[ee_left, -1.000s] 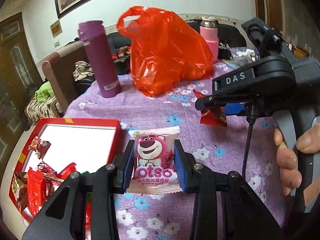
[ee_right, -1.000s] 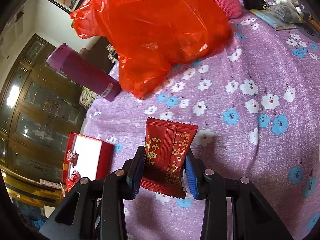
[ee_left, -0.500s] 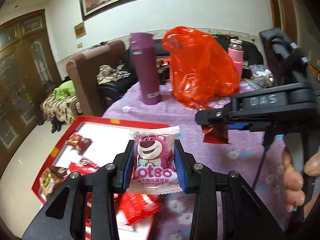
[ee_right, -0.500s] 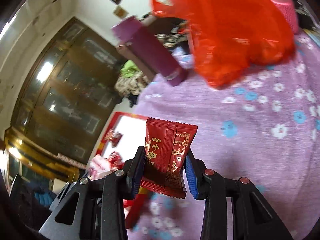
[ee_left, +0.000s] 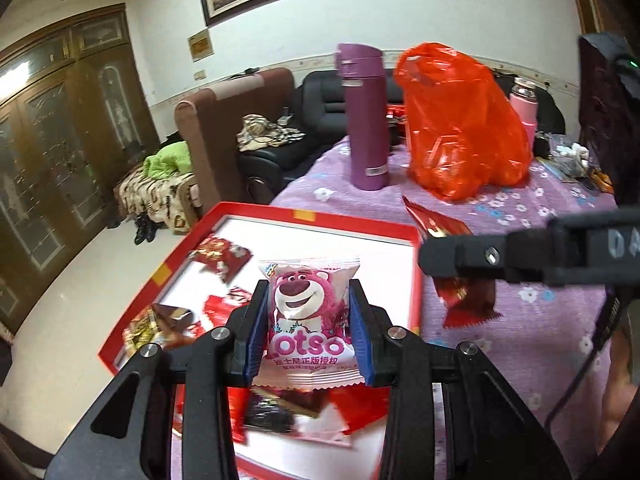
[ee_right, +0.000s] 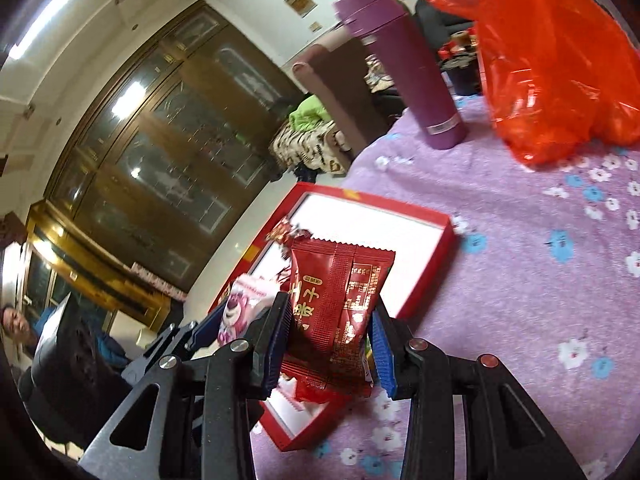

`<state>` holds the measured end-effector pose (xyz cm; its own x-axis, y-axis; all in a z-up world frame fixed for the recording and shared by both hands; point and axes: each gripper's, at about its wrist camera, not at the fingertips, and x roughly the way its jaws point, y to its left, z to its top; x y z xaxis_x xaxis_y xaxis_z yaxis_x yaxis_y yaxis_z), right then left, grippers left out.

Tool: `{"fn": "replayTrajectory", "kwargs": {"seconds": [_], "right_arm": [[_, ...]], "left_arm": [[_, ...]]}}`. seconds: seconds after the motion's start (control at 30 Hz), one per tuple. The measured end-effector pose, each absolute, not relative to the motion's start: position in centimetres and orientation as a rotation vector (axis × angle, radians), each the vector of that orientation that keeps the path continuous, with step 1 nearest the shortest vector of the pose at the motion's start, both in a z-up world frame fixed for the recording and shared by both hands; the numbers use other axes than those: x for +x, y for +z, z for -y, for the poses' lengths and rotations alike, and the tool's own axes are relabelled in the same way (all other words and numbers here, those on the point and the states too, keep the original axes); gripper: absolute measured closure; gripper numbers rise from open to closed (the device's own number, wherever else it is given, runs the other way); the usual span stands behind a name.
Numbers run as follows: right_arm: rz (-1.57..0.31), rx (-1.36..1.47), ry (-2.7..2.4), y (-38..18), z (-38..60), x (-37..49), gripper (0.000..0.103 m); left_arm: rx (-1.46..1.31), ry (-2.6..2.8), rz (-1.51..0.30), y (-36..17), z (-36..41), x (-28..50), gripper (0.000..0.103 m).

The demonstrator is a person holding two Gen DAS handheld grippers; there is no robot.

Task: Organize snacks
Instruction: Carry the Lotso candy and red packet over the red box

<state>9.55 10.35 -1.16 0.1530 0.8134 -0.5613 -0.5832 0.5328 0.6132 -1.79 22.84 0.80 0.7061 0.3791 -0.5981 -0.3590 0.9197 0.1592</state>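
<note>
Above the red box (ee_left: 414,264), partly stocked, a pink packet (ee_left: 308,320) and a red packet (ee_right: 336,312) are held clamped by left tool (ee_left: 308,332) and right tool (ee_right: 330,344), undeposited.

Both wrist cameras look forward and down along their gripper fingers, close above the red box (ee_left: 414,276) (ee_right: 436,240) on the tabletop (ee_left: 520,216) (ee_right: 520,240), sharing it from neighbouring angles

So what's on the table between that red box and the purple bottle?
Nothing: only bare flowered tablecloth lies between the red box and the purple bottle, clearest in the right wrist view.
</note>
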Motion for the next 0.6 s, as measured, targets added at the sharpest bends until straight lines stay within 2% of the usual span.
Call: {"fn": "replayTrajectory", "kwargs": {"seconds": [0.6], "right_arm": [[-1.001,0.207,1.11,-1.9,-14.2,6.2,0.065]], "left_arm": [[-0.02,0.514,-0.664,0.1,-28.3,-3.4,0.068]]}}
